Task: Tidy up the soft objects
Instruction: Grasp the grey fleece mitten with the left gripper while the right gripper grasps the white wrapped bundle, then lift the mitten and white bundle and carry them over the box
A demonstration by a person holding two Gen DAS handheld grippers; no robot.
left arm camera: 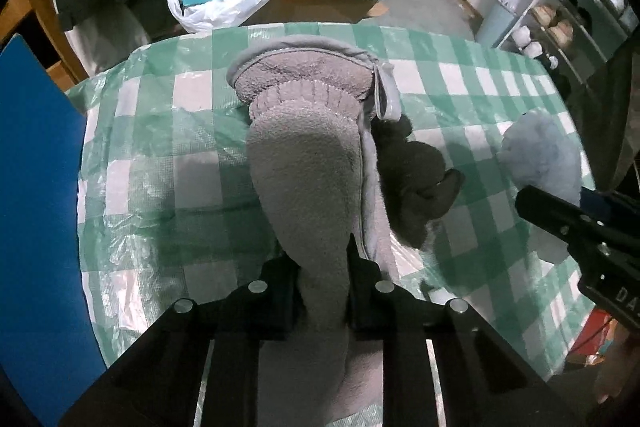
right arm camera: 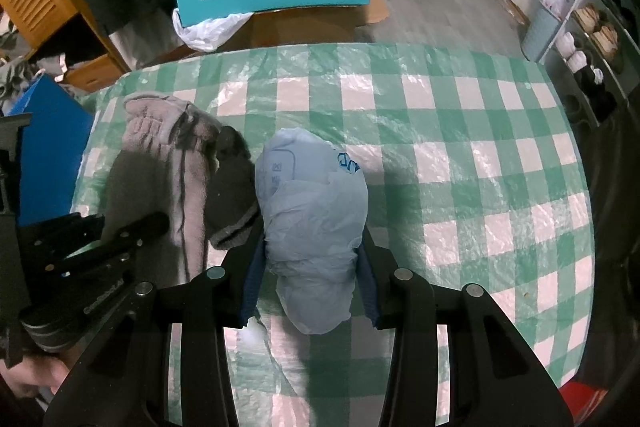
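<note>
Two black grippers: left gripper (left arm camera: pixel 320 267), right gripper (right arm camera: pixel 310 263). Round silver screws on top. Blue pads (right arm camera: pixel 249 283) inside the right fingers. White letters on one side.

A grey fleece glove (left arm camera: pixel 308 163) lies lengthwise on the green-and-white checked bench (right arm camera: pixel 460 155), its gathered cuff pointing away toward the far edge and a pale grey strap hanging at the cuff's right side. Its near end is pinched between the left tongs (left arm camera: pixel 322 291). A darker grey fuzzy piece (left arm camera: pixel 416 179), with a ribbed cuff, lies touching the glove's right side, partly tucked against it. Just right of that sits a pale blue plastic-wrapped bundle (right arm camera: pixel 312 211), crinkled, with faint blue print on top; it stands lengthwise too and is squeezed at its near half by the right tongs (right arm camera: pixel 310 279).
</note>
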